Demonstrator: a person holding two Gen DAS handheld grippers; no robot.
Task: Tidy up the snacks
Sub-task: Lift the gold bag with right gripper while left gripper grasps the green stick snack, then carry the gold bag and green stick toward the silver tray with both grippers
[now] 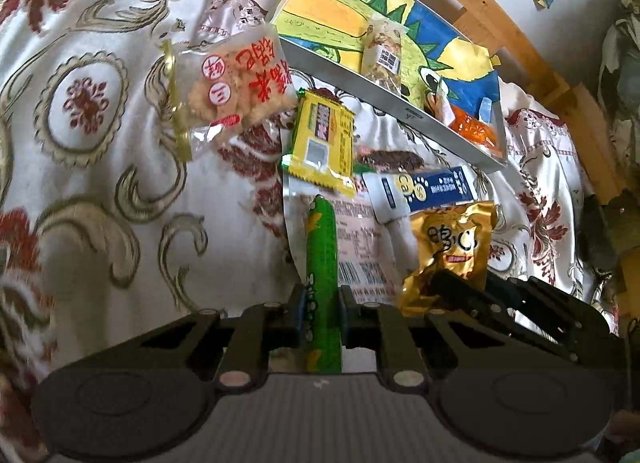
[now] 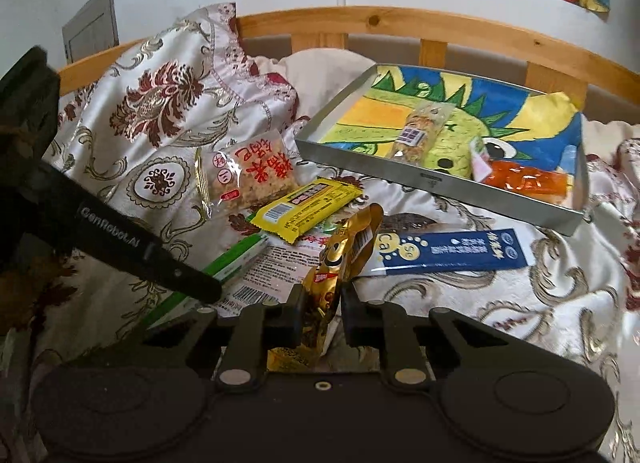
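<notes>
Bedspread [image 2: 500, 295] w/ red-gold floral print covers a wooden-framed bed, kids' drawings on the wall behind. Grey tray [image 2: 432, 179], lined w/ a dinosaur drawing, sits at 1–2 o'clock in the right wrist view.

Progress, judging by what lies where: early-to-mid. Already in tray: clear nut bar [image 2: 420, 131] and orange pack [image 2: 524, 183]. Both tongs are loaded. Left tongs [image 1: 322, 307] clamped narrow on green stick snack [image 1: 320, 247], which points to 12 o'clock in its own view. Right tongs [image 2: 320, 317] pinched on gold pouch [image 2: 340, 263], pouch standing upright between the pads. So two more look set to go in.

Left on the bed: rice cracker bag [image 2: 252, 175] at 11 o'clock, yellow bar [image 2: 308, 207] just beside it, blue sachet [image 2: 452, 253] at 1 o'clock, plus a flat white pack [image 2: 272, 267] w/ barcode under the pile.

In the way: tray's near wall must be cleared on approach. The two tongs are close together, left one crossing at 9 o'clock of the right view, so a clash is possible. Tray rests on soft bedding, tilted; could shift.
</notes>
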